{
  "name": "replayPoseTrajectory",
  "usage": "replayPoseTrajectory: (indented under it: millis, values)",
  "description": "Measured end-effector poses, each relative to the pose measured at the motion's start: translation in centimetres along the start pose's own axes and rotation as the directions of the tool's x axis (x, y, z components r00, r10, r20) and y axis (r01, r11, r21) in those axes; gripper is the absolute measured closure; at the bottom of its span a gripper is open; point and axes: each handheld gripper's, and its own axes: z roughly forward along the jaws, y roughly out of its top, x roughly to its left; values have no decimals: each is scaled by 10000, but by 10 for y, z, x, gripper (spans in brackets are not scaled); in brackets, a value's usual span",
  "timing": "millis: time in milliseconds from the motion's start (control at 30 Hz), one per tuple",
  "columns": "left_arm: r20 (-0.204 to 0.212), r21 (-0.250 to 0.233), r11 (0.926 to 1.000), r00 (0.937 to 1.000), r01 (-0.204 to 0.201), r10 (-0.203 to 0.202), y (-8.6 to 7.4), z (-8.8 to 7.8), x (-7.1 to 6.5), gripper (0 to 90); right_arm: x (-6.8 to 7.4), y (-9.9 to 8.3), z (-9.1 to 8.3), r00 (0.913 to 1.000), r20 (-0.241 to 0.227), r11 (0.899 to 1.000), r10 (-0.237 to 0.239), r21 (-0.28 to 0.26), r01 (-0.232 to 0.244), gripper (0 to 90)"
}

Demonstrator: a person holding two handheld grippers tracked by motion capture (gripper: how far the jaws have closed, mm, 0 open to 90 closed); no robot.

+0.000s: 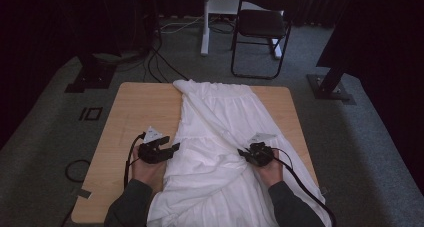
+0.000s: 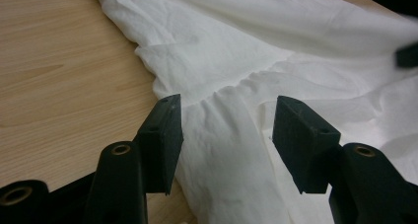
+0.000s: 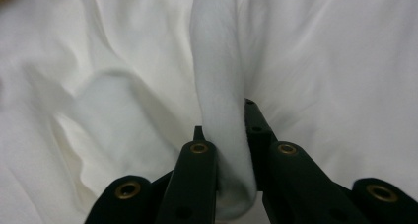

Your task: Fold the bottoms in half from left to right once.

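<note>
A white garment point(image 1: 220, 137) lies lengthwise down the middle of the wooden table point(image 1: 135, 112) and hangs over the near edge. My left gripper point(image 1: 167, 151) sits at the garment's left edge. In the left gripper view its jaws stand apart, over the gathered seam of the white garment point(image 2: 231, 130), without pressing the cloth. My right gripper point(image 1: 250, 154) is on the garment's right side. In the right gripper view its jaws are pinched on a raised fold of the white garment point(image 3: 219, 110).
A black folding chair point(image 1: 262, 27) and a white stand point(image 1: 205, 22) are on the carpet beyond the table. Black stand bases point(image 1: 92, 77) point(image 1: 332, 89) flank the far corners. Cables point(image 1: 77, 169) lie on the floor at left.
</note>
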Motion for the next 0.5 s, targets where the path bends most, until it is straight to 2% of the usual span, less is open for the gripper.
replayPoseTrajectory:
  millis: [67,100,167,200,267,333,367,400,433,467,500]
  values:
    - [-4,36,10000,10000,46,-46,0,0,0,455,-3,5,-16,9996,265,9979,-90,-633,107,860]
    - [-6,59,10000,10000,34,-34,0,0,1,455,-6,10,-31,9976,654,9944,-223,-1020,289,859]
    - [-9,58,10000,10000,44,-44,-1,0,1,455,-16,16,-57,9903,1376,9851,-200,-1664,430,860]
    - [-12,49,10000,10000,53,-53,-1,0,1,455,-23,18,-70,9826,1858,9800,-48,-1948,417,859]
    - [-5,69,9999,9999,117,-117,-2,2,2,454,-41,17,-92,9554,2926,9745,392,-2226,282,860]
    - [39,133,9998,9999,129,-129,-3,5,1,452,-64,8,-99,9276,3639,9793,850,-2021,-104,859]
    - [64,156,9998,9999,124,-125,-3,7,-1,449,-75,1,-97,9198,3758,9810,1131,-1892,-433,859]
    - [112,218,9998,9999,39,-41,-3,9,-3,446,-85,-8,-92,9166,3754,9825,1374,-1694,-779,859]
    - [112,218,9998,9999,39,-41,-3,9,-3,445,-85,-8,-92,9166,3754,9825,1374,-1694,-779,859]
    - [230,359,9993,9997,-52,44,-2,16,-10,445,-93,-17,-86,9141,3763,9837,1509,-1489,-1011,858]
    - [302,435,9990,9995,-126,113,-1,20,-14,432,-103,-37,-69,9111,3773,9856,1662,-943,-1407,858]
